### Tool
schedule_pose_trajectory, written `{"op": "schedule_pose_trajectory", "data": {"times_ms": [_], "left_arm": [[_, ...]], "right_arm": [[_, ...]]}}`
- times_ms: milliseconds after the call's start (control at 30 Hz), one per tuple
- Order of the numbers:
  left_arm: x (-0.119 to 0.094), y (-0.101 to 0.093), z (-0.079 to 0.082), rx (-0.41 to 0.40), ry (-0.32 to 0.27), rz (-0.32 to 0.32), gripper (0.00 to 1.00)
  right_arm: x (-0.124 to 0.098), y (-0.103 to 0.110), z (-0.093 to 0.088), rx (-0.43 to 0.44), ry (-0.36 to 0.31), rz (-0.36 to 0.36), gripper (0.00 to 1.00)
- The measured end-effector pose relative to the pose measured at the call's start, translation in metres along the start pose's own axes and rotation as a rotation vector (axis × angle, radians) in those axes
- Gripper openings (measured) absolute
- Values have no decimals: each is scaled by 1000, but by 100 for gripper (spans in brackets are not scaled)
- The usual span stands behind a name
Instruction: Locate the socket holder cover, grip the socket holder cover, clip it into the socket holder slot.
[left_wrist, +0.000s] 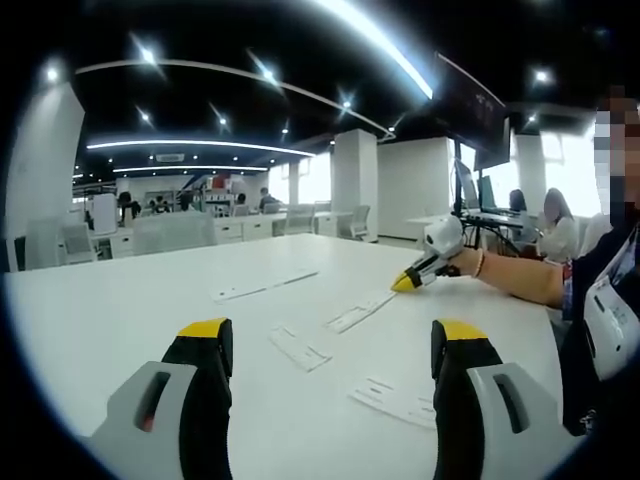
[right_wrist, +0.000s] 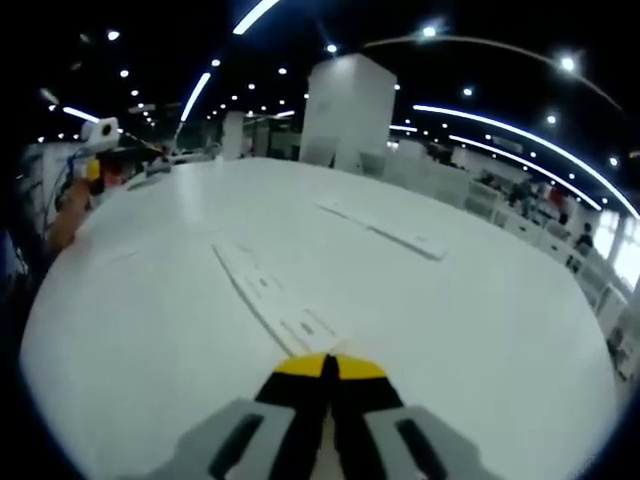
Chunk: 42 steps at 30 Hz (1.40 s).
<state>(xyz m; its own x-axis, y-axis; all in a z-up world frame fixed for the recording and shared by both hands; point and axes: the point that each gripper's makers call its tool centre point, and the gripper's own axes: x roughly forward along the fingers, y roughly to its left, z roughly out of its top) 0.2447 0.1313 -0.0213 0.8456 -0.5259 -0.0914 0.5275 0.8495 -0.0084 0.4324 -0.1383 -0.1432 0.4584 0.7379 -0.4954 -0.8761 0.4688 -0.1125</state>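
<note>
Several flat white plastic pieces lie on the white table (left_wrist: 120, 300); which one is the cover I cannot tell. In the left gripper view a short piece (left_wrist: 300, 348) and a wider piece (left_wrist: 395, 400) lie between my left gripper's (left_wrist: 332, 335) open jaws, which hold nothing. Beyond them lies a longer strip (left_wrist: 360, 312). My right gripper (left_wrist: 405, 283) comes in from the right, its yellow tip at that strip's far end. In the right gripper view my right gripper (right_wrist: 328, 368) is shut, its tips at the near end of the long strip (right_wrist: 265, 290).
Another long white strip (left_wrist: 265, 287) lies farther back on the table (right_wrist: 480, 330), and shows as the far strip (right_wrist: 385, 230) in the right gripper view. A person's forearm (left_wrist: 520, 278) rests at the right. The left gripper (right_wrist: 100, 130) shows top left. Desks, chairs and pillars stand behind.
</note>
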Motion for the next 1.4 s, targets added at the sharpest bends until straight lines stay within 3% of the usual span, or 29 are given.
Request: {"op": "schedule_pose_trajectory", "data": {"times_ms": [1400], "left_arm": [[0, 2, -5, -3, 12, 15, 81]], "right_arm": [[-5, 13, -1, -21, 5, 58, 4]]}}
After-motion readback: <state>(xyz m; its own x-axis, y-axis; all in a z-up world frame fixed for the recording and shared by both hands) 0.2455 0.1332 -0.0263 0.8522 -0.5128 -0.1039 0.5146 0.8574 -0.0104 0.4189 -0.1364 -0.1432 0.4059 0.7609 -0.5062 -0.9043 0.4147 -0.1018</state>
